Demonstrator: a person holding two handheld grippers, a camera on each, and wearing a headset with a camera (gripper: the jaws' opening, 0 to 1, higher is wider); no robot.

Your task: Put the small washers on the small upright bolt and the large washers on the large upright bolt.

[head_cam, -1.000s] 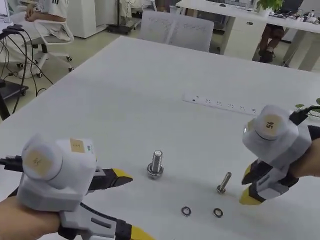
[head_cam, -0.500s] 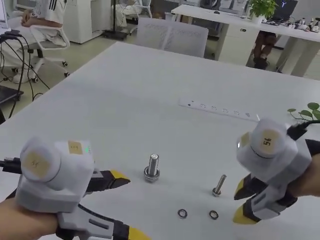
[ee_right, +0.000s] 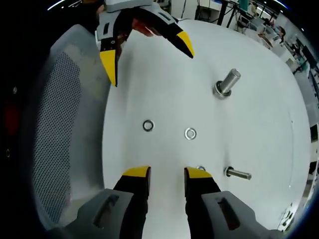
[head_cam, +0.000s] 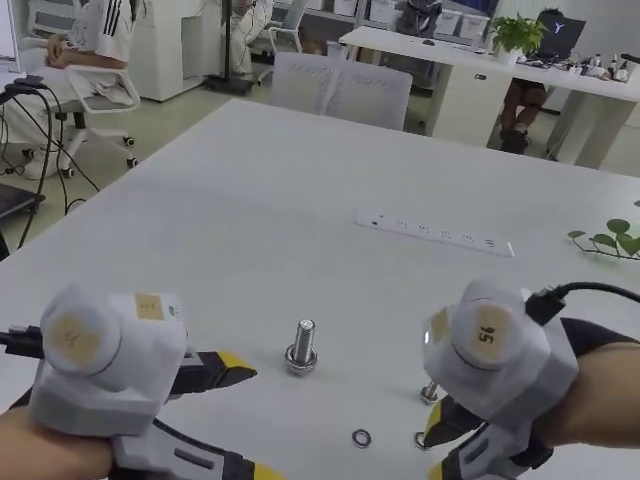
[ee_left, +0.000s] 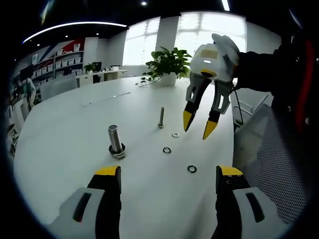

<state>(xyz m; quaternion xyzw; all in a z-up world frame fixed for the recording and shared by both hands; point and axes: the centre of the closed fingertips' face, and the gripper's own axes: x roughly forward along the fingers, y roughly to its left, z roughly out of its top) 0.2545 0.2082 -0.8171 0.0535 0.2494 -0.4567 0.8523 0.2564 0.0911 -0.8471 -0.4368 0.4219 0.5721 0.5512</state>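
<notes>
White table [head_cam: 250,200]. Large upright bolt [head_cam: 302,346] lower centre of head view, standing on head, thread free for stacking. Small upright bolt [head_cam: 429,391] to its right, half hidden behind right gripper [ee_right: 167,174]. Three loose washers [ee_right: 190,133] flat, mid right gripper view. Right fingers released, empty, tips by nearest washer [ee_right: 201,168]; likely lining up pick. Left gripper [ee_left: 168,172] fingers spread wide, empty, likely parked. Sticker on right gripper: "56" or "95".
</notes>
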